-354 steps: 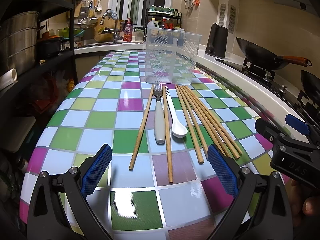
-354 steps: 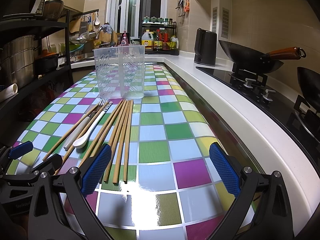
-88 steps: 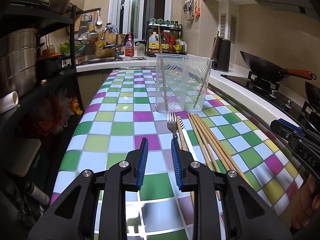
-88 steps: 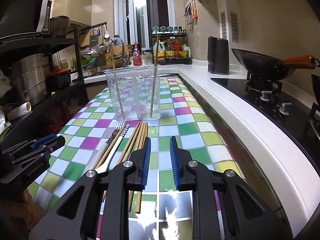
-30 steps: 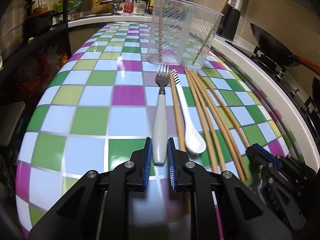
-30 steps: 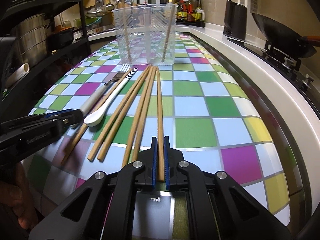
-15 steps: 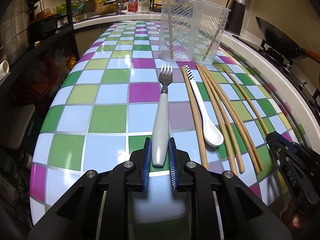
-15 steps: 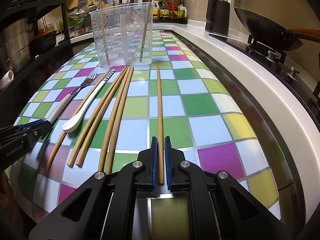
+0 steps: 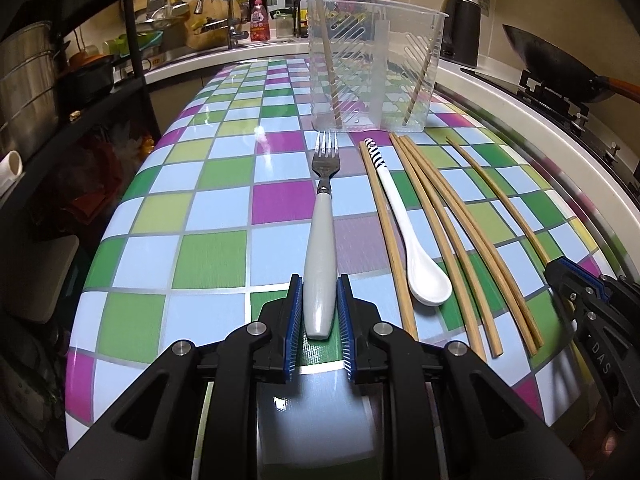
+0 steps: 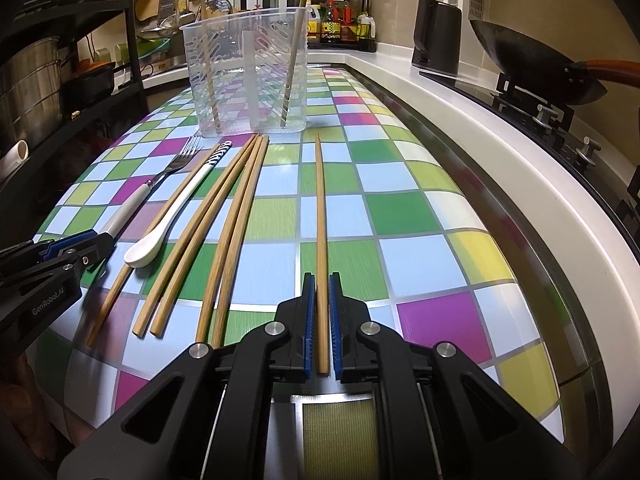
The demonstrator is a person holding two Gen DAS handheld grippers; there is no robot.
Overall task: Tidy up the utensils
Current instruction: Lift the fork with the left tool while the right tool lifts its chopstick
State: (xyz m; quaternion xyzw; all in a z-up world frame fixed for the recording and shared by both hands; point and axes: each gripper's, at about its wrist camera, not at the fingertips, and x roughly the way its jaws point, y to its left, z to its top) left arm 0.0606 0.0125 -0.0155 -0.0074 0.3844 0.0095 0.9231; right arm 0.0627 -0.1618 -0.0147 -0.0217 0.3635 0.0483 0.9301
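My left gripper is shut on the white handle of a fork, tines pointing toward the clear plastic utensil holder. My right gripper is shut on a wooden chopstick that points toward the holder. The holder has one chopstick standing in each end compartment. On the checkered table lie a white spoon with a striped handle end and several loose chopsticks. The left gripper also shows in the right wrist view.
The checkered table ends at a white counter rim on the right, with a stove and wok beyond. A black shelf with steel pots stands on the left. A sink and bottles are behind the holder.
Both grippers have lifted and drawn back slightly with their utensils. The fork and the held chopstick now stand apart from the row of loose chopsticks and spoon.
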